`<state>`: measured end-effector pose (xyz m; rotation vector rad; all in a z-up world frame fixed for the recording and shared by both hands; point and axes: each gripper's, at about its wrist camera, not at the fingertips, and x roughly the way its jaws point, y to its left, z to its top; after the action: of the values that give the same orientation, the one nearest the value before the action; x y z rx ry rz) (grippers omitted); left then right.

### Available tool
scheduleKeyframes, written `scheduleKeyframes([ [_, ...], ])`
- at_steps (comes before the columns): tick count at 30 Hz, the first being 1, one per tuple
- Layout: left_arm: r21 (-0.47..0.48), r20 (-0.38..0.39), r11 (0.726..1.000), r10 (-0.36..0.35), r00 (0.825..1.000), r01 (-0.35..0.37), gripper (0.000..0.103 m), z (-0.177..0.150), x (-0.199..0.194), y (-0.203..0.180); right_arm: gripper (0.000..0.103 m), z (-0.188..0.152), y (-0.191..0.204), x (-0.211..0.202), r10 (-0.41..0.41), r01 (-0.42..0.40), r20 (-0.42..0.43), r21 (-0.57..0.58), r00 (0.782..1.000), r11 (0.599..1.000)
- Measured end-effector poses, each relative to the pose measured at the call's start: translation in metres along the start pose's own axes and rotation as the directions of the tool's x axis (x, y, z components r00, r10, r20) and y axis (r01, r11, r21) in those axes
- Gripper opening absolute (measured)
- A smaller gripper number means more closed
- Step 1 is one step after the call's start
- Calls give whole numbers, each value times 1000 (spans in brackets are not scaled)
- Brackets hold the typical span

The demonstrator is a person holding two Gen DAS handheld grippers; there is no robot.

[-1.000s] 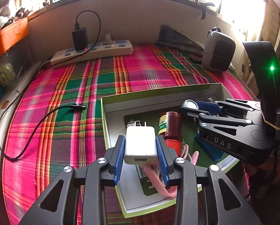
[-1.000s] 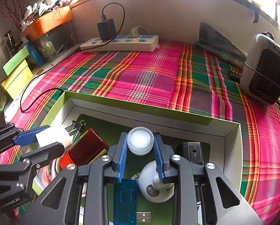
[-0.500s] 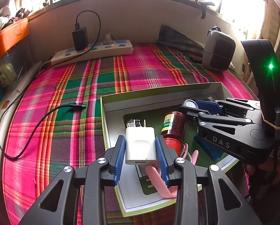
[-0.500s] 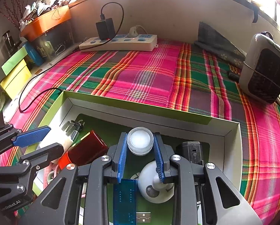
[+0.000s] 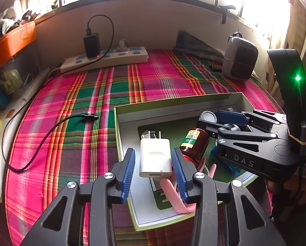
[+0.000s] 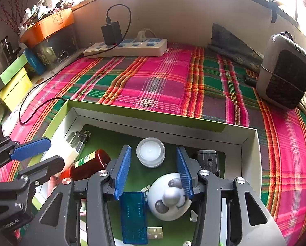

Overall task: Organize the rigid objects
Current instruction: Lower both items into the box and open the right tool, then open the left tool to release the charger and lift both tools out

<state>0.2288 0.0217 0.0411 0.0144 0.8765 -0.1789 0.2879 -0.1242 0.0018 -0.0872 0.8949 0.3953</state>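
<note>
A shallow green-rimmed box [image 5: 173,104] [image 6: 144,111] lies on the plaid cloth. My left gripper [image 5: 154,171] is open; the white charger [image 5: 155,158] lies between its fingers in the box, prongs pointing away. My right gripper [image 6: 154,169] is open around a small white round jar [image 6: 150,152] that rests on the box floor. Also in the box are a dark red bottle [image 6: 89,164] [image 5: 194,144], a white round gadget [image 6: 170,196], a blue USB stick [image 6: 133,217], a black block [image 6: 208,161] and a pink strap [image 5: 171,192].
A power strip [image 5: 105,60] with a black adapter stands at the back wall. A black cable [image 5: 42,139] lies on the cloth left of the box. A grey heater [image 6: 286,71] stands at the back right. Coloured boxes [image 6: 13,84] line the left edge.
Both grippers have opened. The left one let go of the white charger and the right one let go of the white jar; both objects now rest in the box.
</note>
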Motion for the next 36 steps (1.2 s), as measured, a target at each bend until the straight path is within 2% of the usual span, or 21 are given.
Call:
scheduleKeyframes([
  [5, 17, 19, 999, 28, 999, -28, 37, -4, -8, -6, 46, -3, 1, -9, -1, 1, 14, 3, 1000, 1000],
  [8, 11, 22, 1000, 20, 1000, -21, 37, -6, -13, -7, 46, -6, 2, -15, -9, 9, 19, 7, 1000, 1000],
  [11, 24, 45, 998, 50, 998, -51, 38, -9, -21, -11, 46, -9, 3, -21, -17, 17, 27, 12, 999, 1000],
  [19, 13, 63, 999, 52, 997, -53, 38, -22, -42, -20, 46, -19, 8, -46, -7, 5, 68, 21, 998, 1000],
  [28, 13, 73, 998, 64, 995, -65, 38, -42, -61, -32, 46, -44, 14, -85, -50, 45, 107, 48, 993, 998],
  [36, 6, 62, 997, 74, 995, -74, 38, -64, -70, -40, 46, -74, 20, -103, -75, 68, 95, 72, 993, 995],
])
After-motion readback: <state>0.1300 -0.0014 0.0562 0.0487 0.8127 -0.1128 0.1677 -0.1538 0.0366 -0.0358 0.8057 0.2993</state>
